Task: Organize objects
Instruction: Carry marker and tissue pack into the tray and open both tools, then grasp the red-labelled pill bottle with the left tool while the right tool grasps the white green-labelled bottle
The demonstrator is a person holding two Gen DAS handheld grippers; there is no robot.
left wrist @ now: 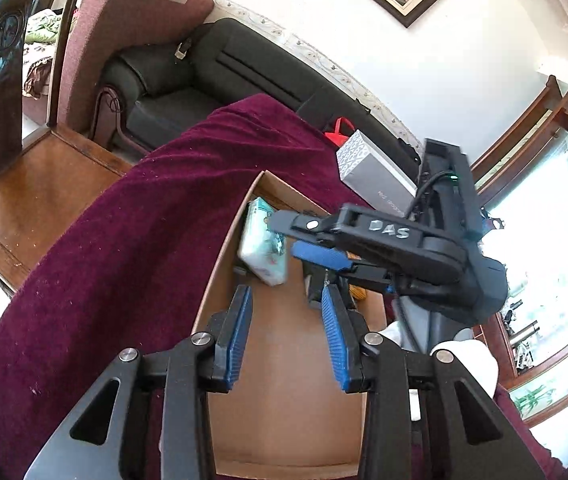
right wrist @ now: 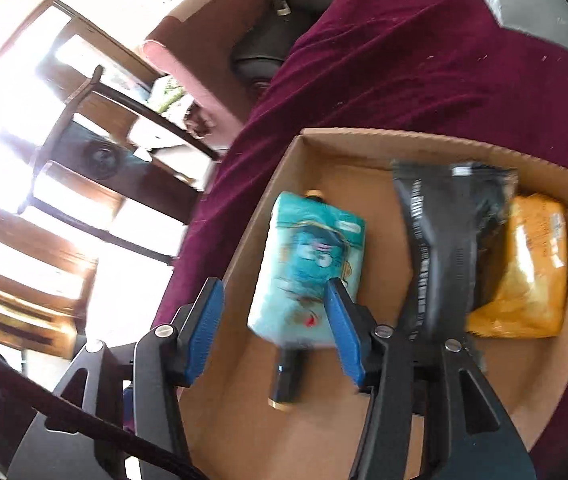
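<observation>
The left gripper (left wrist: 287, 334) has its jaws apart with nothing between them, above the bare floor of the cardboard box (left wrist: 219, 248). The right gripper (right wrist: 273, 330) also has parted, empty jaws; just beyond them a teal packet (right wrist: 304, 260) lies in the box, with a black pouch (right wrist: 444, 248) and an orange packet (right wrist: 528, 276) to its right. The box sits on a maroon cloth (left wrist: 123, 220).
</observation>
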